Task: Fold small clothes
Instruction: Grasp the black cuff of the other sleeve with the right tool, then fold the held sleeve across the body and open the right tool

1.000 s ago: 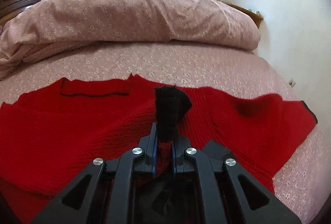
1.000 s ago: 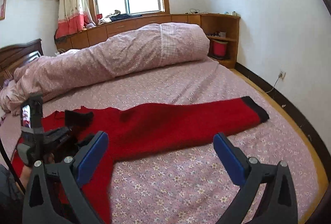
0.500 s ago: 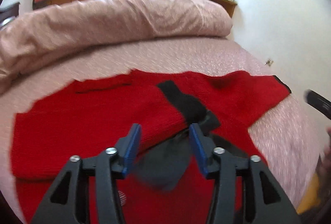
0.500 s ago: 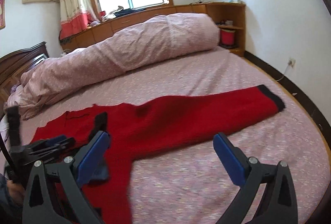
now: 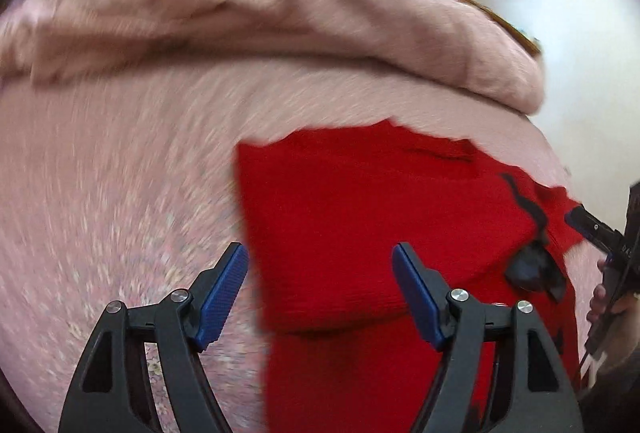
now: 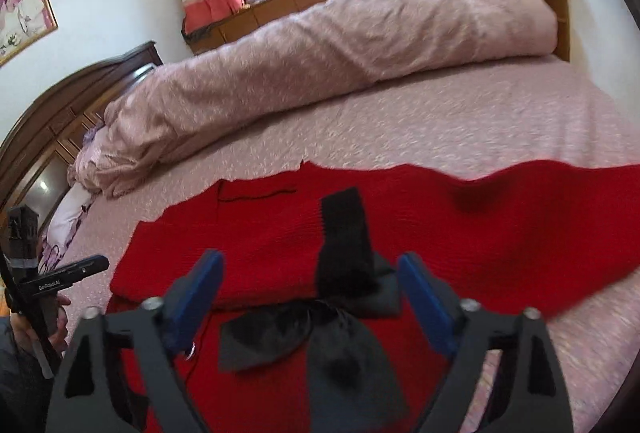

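"GenRobot.AI" on left claw (image 6: 64, 279)

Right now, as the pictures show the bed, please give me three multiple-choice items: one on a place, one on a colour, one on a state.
1. Where does the black cuff lie?
A. on the red sweater's body
B. on the rolled duvet
C. on the floor

2. What colour are the pads of the left hand-held gripper?
A. green
B. blue
C. white

3. How do the jaws of the right hand-held gripper stand?
A. clamped on the duvet
B. shut on nothing
C. open

Answers: 1 A, the cuff ends a sleeve folded across the red knit; 2 B, both pads show blue; 3 C, its pads stand apart, pressing nothing.
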### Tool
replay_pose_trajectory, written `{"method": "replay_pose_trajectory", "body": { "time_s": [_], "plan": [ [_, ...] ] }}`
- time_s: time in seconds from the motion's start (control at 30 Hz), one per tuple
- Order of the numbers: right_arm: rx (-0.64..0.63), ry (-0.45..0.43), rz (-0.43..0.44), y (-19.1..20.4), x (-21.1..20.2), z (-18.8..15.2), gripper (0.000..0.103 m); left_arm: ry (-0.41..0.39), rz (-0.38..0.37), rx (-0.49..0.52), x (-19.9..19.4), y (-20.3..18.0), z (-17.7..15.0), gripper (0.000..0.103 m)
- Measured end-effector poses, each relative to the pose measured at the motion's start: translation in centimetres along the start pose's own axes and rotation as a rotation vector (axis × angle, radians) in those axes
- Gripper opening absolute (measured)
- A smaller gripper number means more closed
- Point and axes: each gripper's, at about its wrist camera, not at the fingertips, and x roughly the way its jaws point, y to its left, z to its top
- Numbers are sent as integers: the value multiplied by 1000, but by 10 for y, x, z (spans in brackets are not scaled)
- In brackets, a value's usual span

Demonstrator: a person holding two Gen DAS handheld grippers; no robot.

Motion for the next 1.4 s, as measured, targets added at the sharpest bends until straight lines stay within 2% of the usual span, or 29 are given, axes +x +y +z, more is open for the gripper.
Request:
{"method": "replay_pose_trajectory", "body": {
  "time_s": [0.03,0.07,0.1,0.23,0.27,0.3,0.33,0.37,0.4,0.47,0.57,0.67,0.73,0.8,0.9,1.03,1.13,1.27,1.4],
  "plan": [
    [5,6,-9,-1,7,0,78,42,9,-25,10,7,-1,70],
    [13,15,-22,-2,15,1,70,69,-12,-30,16,9,-2,69],
    [13,28,-24,-3,23,1,68,80,-45,-30,19,9,-2,69],
    [-46,76,-75,2,46,1,66,78,-49,14,24,-3,1,69],
    [-66,90,-86,5,50,1,57,82,-38,32,26,-8,0,69],
    [-83,100,-93,8,54,0,45,84,-31,54,30,-11,-1,57],
    [-96,106,-107,9,57,-1,38,81,-3,86,34,-14,-5,37],
    [-108,107,-123,11,57,-2,21,93,73,128,39,-17,-8,14],
    [-118,104,-134,11,55,-2,12,92,73,144,40,-15,-8,14],
    [-123,83,-136,11,45,-1,11,85,75,152,37,-11,-5,12],
    [-123,37,-98,17,30,3,11,109,78,97,37,6,-1,12],
    [-186,30,-63,34,26,-1,11,118,65,53,35,22,1,12],
    [-263,54,-112,45,33,-8,10,115,55,44,33,23,0,13],
    [-296,88,-173,44,41,-15,10,109,67,54,29,21,-2,19],
    [-269,133,-199,32,50,-20,10,100,95,77,23,19,-5,25],
    [-243,123,-195,26,43,-18,11,95,105,63,14,22,-4,26],
    [-233,128,-199,25,45,-17,11,63,137,72,0,23,-3,26],
    [-210,126,-197,21,44,-18,17,3,165,104,-11,16,-1,26],
    [-182,117,-184,15,40,-17,22,-11,176,116,-13,12,0,26]
  ]
}}
